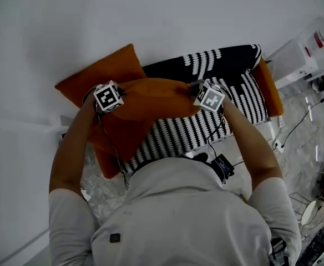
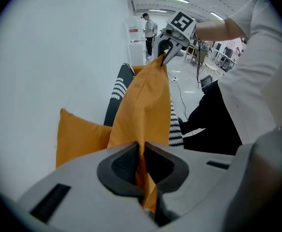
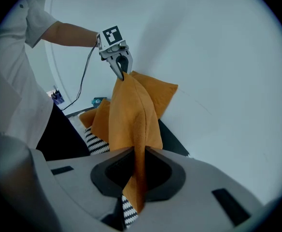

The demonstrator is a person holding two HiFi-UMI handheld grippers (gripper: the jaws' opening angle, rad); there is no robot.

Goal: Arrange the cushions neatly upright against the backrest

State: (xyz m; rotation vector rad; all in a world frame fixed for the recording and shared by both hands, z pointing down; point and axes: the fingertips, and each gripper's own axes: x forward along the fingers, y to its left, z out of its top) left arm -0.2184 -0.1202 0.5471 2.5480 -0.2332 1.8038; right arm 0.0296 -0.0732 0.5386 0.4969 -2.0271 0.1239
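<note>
— Most of what lies ahead of you is the white wall [image 1: 151, 15]. The black-and-white striped seat [image 1: 228, 62] runs along its foot.

— And the cushions?

— All of them are orange. You hold the held cushion [image 1: 153, 98] up over the left half of the seat, stretched between your two grippers with its top edge taut from one to the other. Behind it, at the far left, a second cushion [image 1: 106, 68] leans on the wall with one corner pointing up. A third cushion [image 1: 270, 87] stands at the right end of the seat. There is more orange cloth under the held cushion at the near left. You cannot tell whether that is its hanging part or another cushion.

— How are the grips?

— Your left gripper [image 2: 142, 168] has its jaws pressed together on the left end of the held cushion, with the cloth pinched between the dark pads. Your right gripper [image 3: 140, 170] pinches the opposite end the same way, and a fold of cloth hangs below its jaws.
</note>
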